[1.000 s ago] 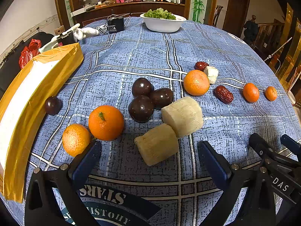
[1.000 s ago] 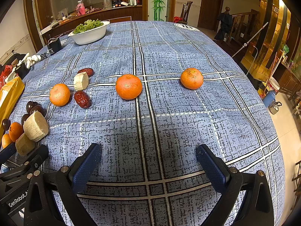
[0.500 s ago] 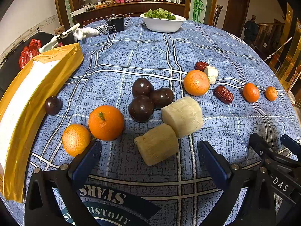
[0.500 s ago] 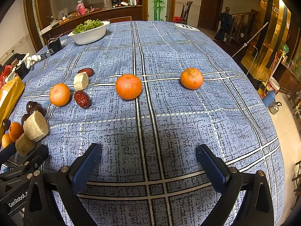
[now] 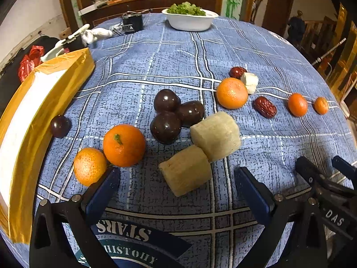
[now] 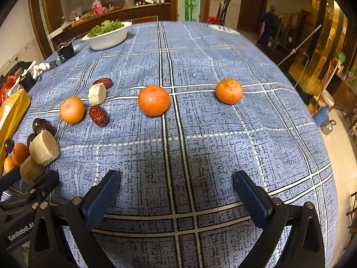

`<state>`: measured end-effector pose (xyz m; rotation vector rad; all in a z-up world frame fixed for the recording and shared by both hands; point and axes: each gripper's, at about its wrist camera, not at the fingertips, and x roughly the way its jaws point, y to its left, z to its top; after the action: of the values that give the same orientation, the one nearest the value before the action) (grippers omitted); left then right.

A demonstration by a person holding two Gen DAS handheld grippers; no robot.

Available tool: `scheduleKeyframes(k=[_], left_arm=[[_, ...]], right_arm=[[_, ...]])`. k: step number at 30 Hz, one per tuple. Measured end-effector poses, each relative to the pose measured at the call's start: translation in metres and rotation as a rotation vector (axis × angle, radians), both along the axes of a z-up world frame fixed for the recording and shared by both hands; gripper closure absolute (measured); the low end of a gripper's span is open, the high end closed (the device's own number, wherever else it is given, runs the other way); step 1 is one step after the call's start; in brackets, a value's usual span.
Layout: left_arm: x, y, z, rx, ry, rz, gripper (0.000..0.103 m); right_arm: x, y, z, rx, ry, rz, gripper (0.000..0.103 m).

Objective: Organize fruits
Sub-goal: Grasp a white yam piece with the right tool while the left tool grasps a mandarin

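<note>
Fruit lies scattered on a blue checked tablecloth (image 5: 169, 62). In the left wrist view, two pale sugarcane chunks (image 5: 214, 131) sit just ahead of my open left gripper (image 5: 176, 178), with two oranges (image 5: 123, 145) at its left finger. Three dark plums (image 5: 168, 114) cluster behind, a lone plum (image 5: 60, 126) rests by the box. Further right lie an orange (image 5: 232, 92), red dates (image 5: 265, 107) and two small oranges (image 5: 296, 104). In the right wrist view my right gripper (image 6: 176, 188) is open over bare cloth; two oranges (image 6: 154, 100) (image 6: 229, 91) lie beyond it.
A yellow box (image 5: 33, 111) with a white inside runs along the left edge. A white bowl of greens (image 5: 189, 19) and a black device (image 5: 132, 22) stand at the far side. The table edge curves away at the right (image 6: 321, 147).
</note>
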<state>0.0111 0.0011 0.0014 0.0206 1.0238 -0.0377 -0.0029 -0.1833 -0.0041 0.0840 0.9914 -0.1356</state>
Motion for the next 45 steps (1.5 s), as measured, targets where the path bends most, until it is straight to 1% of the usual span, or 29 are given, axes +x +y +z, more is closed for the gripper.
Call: scheduleKeyframes(k=[3,5,6,7,9,12,14,17,20,22,23,24,25,28,29,30,31,32,33,34,35,37,38,40,41,42,43,44,45], left_arm=[[-0.003,0.002,0.000,-0.005,0.025,-0.058,0.001],[-0.006,0.006,0.004,-0.026,0.024,-0.088,0.009],[-0.011,0.007,0.008,-0.042,0.016,-0.100,0.021],[-0.015,0.011,0.014,-0.060,0.007,-0.114,0.028],[-0.023,0.020,0.030,-0.084,-0.029,-0.127,0.028],[-0.040,0.042,0.063,-0.109,-0.139,-0.121,0.028],[-0.047,0.060,0.081,-0.124,-0.177,-0.119,0.028],[-0.060,0.087,0.111,-0.120,-0.257,-0.100,0.027],[-0.078,0.115,0.152,-0.127,-0.355,-0.082,0.027],[-0.091,0.134,0.187,-0.114,-0.426,-0.077,0.027],[-0.097,0.142,0.204,-0.097,-0.458,-0.073,0.027],[-0.105,0.151,0.224,-0.075,-0.493,-0.067,0.027],[-0.108,0.156,0.237,-0.062,-0.512,-0.064,0.027],[-0.118,0.174,0.290,-0.015,-0.586,-0.052,0.027],[-0.119,0.179,0.307,0.004,-0.609,-0.045,0.027],[-0.118,0.181,0.321,0.019,-0.622,-0.042,0.025],[-0.115,0.184,0.332,0.029,-0.627,-0.042,0.015],[-0.112,0.187,0.339,0.028,-0.621,-0.050,0.009],[-0.108,0.187,0.340,0.020,-0.611,-0.066,0.000],[-0.104,0.188,0.337,0.011,-0.599,-0.080,0.000],[-0.101,0.187,0.325,0.018,-0.585,-0.082,0.000],[-0.095,0.177,0.297,0.041,-0.562,-0.104,0.000],[-0.090,0.170,0.271,0.038,-0.534,-0.136,0.000],[-0.084,0.159,0.229,0.011,-0.464,-0.179,0.000],[-0.078,0.153,0.204,-0.008,-0.416,-0.207,0.000],[-0.073,0.147,0.182,-0.019,-0.375,-0.232,0.005],[-0.068,0.141,0.160,-0.023,-0.334,-0.252,0.020],[-0.062,0.136,0.137,-0.029,-0.282,-0.269,0.030],[-0.056,0.133,0.122,-0.045,-0.233,-0.280,0.050]], right_arm=[[0.001,0.001,0.000,-0.003,0.001,-0.001,0.000],[0.001,0.001,0.000,-0.005,-0.002,-0.005,0.000],[0.000,0.002,0.000,-0.009,-0.005,-0.009,0.000],[0.000,0.002,-0.001,-0.010,-0.006,-0.013,0.000],[0.000,0.003,-0.001,-0.013,-0.008,-0.022,0.000],[0.000,0.002,-0.001,-0.011,-0.009,-0.025,0.000],[0.000,0.002,-0.001,-0.011,-0.005,-0.025,0.000],[0.001,0.002,-0.001,-0.015,0.005,-0.018,0.000],[0.002,0.001,0.000,-0.017,0.014,-0.005,0.001],[-0.001,0.001,0.007,-0.038,0.005,-0.008,0.020],[-0.006,0.000,0.017,-0.054,-0.012,-0.020,0.036],[-0.012,-0.001,0.030,-0.046,-0.041,-0.021,0.037],[-0.018,-0.002,0.047,-0.038,-0.083,-0.021,0.036],[-0.039,0.003,0.113,-0.070,-0.223,-0.004,0.036],[-0.042,0.006,0.131,-0.072,-0.257,0.003,0.034],[-0.046,0.008,0.151,-0.066,-0.295,0.010,0.028],[-0.048,0.010,0.168,-0.050,-0.331,0.017,0.025],[-0.050,0.012,0.185,-0.022,-0.371,0.028,0.015],[-0.051,0.014,0.196,0.009,-0.402,0.039,0.007],[-0.050,0.017,0.202,0.041,-0.424,0.055,0.005],[-0.048,0.021,0.202,0.070,-0.428,0.075,0.005],[-0.041,0.034,0.186,0.090,-0.395,0.105,0.005],[-0.036,0.042,0.170,0.099,-0.365,0.129,0.006],[-0.027,0.059,0.130,0.141,-0.280,0.188,0.019],[-0.022,0.065,0.115,0.171,-0.241,0.210,0.030],[-0.018,0.067,0.097,0.218,-0.198,0.232,0.038],[-0.012,0.073,0.081,0.262,-0.157,0.246,0.041],[-0.007,0.076,0.071,0.277,-0.137,0.251,0.046],[-0.002,0.082,0.059,0.287,-0.124,0.260,0.047]])
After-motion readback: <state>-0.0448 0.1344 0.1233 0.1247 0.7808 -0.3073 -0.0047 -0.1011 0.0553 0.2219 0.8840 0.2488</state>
